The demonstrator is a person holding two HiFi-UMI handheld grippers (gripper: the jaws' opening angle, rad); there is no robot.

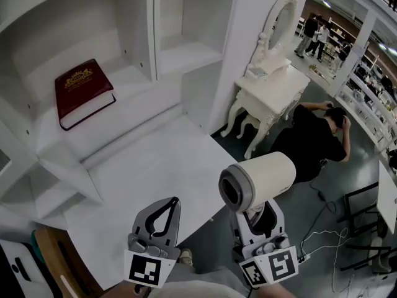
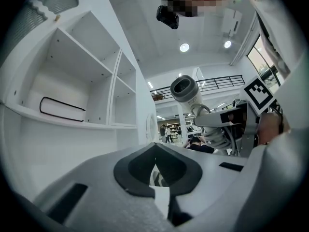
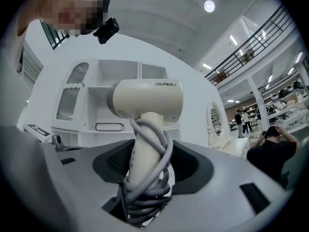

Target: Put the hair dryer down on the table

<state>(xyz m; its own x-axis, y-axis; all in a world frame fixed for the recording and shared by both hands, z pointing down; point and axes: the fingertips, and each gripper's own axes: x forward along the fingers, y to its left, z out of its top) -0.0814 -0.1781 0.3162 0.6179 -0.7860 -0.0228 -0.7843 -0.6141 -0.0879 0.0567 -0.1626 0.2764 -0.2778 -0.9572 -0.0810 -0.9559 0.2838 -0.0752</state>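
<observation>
White shelves [image 1: 124, 17] at far left, red book [image 1: 84, 92] lying flat on one. Below them, white counter [image 1: 142, 172]. Over its near edge, left gripper [image 1: 174, 202], jaws pressed together, nothing between. Just right of it, right gripper [image 1: 255, 212] pinching cream dryer [image 1: 263, 177] by handle, grey cord [image 3: 154, 178] wound round handle. Dryer upright, barrel level, held in air past counter's right edge, not on it. Further right, white dressing table [image 1: 273, 92] with mirror [image 1: 282, 20]; person [image 1: 313, 144] crouched on floor beside it
</observation>
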